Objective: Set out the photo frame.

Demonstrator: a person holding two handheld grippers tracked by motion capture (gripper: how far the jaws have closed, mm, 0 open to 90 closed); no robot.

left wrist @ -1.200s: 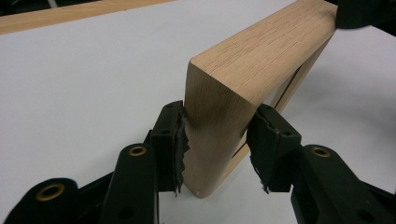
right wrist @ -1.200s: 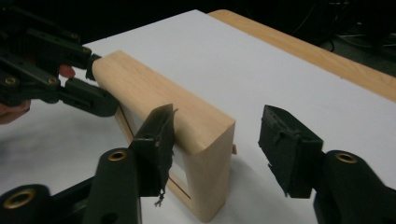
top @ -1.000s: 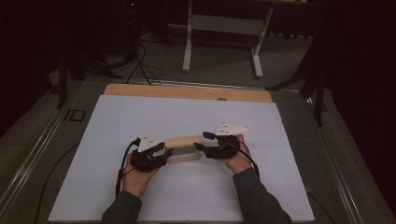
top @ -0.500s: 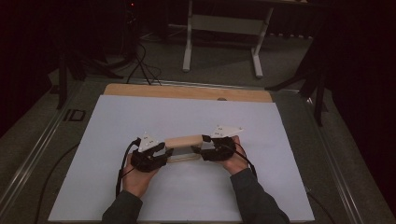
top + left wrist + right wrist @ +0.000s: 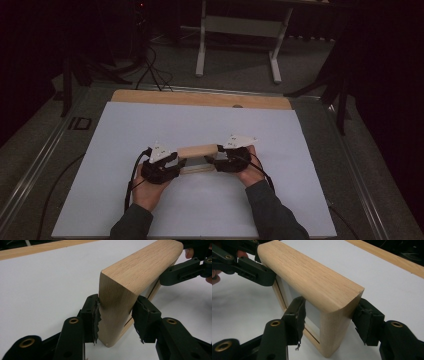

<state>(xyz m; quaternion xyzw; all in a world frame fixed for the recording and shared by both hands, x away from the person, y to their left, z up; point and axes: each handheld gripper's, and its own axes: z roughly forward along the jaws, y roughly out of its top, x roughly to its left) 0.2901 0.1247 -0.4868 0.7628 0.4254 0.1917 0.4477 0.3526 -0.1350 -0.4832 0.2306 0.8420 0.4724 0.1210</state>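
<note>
A light wooden frame [image 5: 197, 151] with a white panel inside stands on its edge on the white sheet, between my two grippers. My left gripper [image 5: 179, 164] is shut on the frame's left end; both pads [image 5: 93, 315] press on the wood [image 5: 117, 305]. My right gripper [image 5: 214, 161] straddles the other end [image 5: 337, 315] and its jaws have just been closing. One of its pads [image 5: 365, 320] touches the outer face, while the other pad [image 5: 299, 317] stands a little off the inner side.
The white sheet [image 5: 150, 125] covers the table, and a wooden strip [image 5: 200, 99] runs along its far edge. Cables [image 5: 131, 185] trail from the grippers toward the person. A white table base [image 5: 240, 30] stands on the floor beyond.
My right gripper has slid slightly left onto the frame's end and its jaws have narrowed. The left gripper and the frame have stayed put.
</note>
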